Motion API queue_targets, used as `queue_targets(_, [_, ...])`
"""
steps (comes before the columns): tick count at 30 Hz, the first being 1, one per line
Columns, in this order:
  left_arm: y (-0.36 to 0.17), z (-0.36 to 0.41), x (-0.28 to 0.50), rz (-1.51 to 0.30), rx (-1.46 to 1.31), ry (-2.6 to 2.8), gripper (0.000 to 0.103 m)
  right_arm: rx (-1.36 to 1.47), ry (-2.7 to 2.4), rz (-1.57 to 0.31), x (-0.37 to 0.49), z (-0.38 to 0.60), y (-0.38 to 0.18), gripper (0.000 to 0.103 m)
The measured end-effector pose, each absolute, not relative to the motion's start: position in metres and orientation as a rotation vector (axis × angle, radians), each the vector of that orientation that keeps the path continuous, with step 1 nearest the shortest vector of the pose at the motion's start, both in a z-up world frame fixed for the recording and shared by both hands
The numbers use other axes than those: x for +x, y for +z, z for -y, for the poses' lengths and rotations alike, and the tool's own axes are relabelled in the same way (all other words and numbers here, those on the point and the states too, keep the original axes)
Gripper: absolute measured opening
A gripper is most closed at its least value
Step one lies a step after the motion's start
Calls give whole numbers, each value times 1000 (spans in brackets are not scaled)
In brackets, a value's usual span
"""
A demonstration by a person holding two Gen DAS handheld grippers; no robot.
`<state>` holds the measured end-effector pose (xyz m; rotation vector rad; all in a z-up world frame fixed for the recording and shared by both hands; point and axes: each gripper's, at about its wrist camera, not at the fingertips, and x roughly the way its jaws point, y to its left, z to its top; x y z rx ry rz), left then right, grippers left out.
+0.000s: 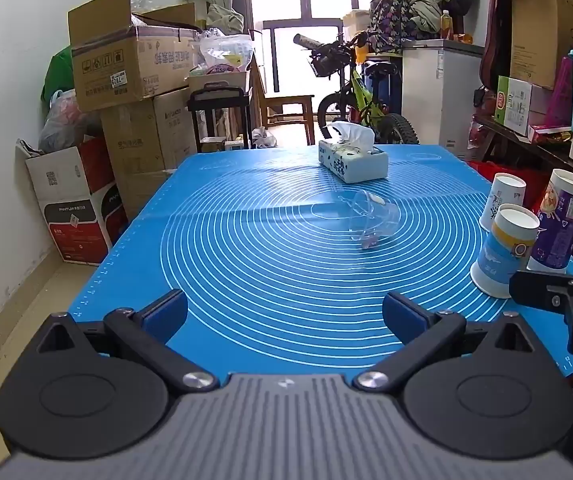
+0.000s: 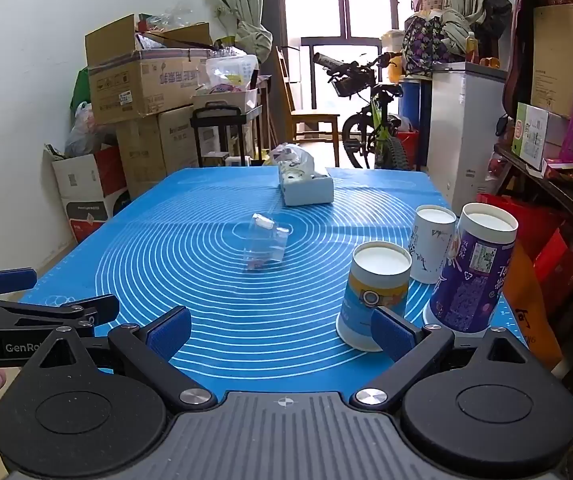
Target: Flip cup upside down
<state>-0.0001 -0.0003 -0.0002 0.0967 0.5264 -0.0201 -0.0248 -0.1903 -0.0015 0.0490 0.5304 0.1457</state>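
Near the middle of the blue ringed silicone mat (image 1: 246, 264), a clear plastic cup (image 1: 372, 220) lies tilted on its side, untouched. Both hand-held grippers, left gripper (image 1: 285, 312) and right gripper (image 2: 282, 330), hover with jaws spread, well short. Probably best: grip the thin wall gently, then rotate it rim-down.

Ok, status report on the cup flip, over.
Left gripper open, right gripper open, both empty. Clear cup mid-mat, tilted, untouched. Three paper cups already inverted at right, nearest by right fingers. Tissue box behind, clear of path.
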Motion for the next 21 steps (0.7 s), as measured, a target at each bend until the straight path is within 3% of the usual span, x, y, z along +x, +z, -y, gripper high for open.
queue_targets(21, [1,8,2,-523,92,-26,102,40,140,-538,-24,189,-2,96])
